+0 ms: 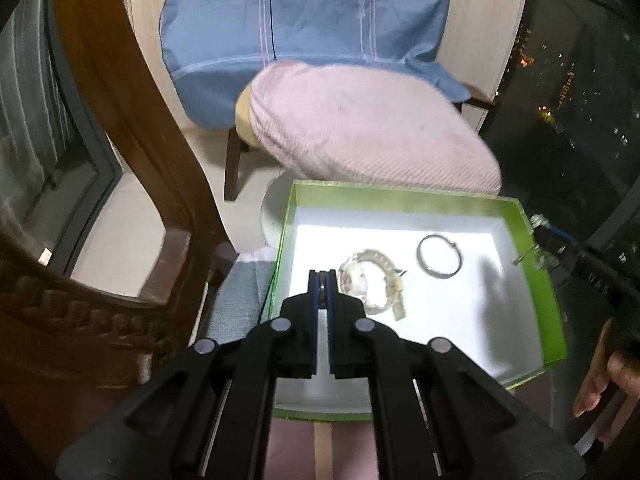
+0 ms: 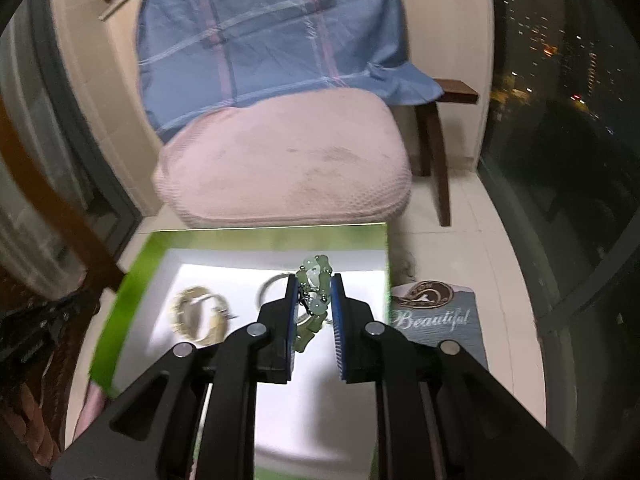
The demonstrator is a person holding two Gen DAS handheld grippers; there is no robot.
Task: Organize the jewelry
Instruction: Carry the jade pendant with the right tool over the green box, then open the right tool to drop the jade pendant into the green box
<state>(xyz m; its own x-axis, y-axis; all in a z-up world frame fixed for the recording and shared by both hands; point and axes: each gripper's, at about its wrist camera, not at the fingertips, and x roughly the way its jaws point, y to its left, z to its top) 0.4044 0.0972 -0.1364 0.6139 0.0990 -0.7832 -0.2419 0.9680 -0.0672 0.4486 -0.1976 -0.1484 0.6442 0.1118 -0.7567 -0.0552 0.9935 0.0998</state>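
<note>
A green box (image 1: 536,280) with a white floor holds a pale beaded bracelet (image 1: 372,284) and a silver bangle (image 1: 439,256). My left gripper (image 1: 322,280) is shut over the box's left side, with something small and dark between its pads. My right gripper (image 2: 314,292) is shut on a pale green jade bead bracelet (image 2: 314,276) and holds it above the box (image 2: 132,280). The beaded bracelet (image 2: 198,316) and part of the silver bangle (image 2: 270,286) show below it.
A chair with a pink cushion (image 2: 280,168) and a blue plaid cloth (image 2: 260,28) stands behind the box. A dark wooden chair arm (image 1: 132,120) is at the left. A grey "Beautiful" card (image 2: 436,320) lies right of the box. Dark window glass is at the right.
</note>
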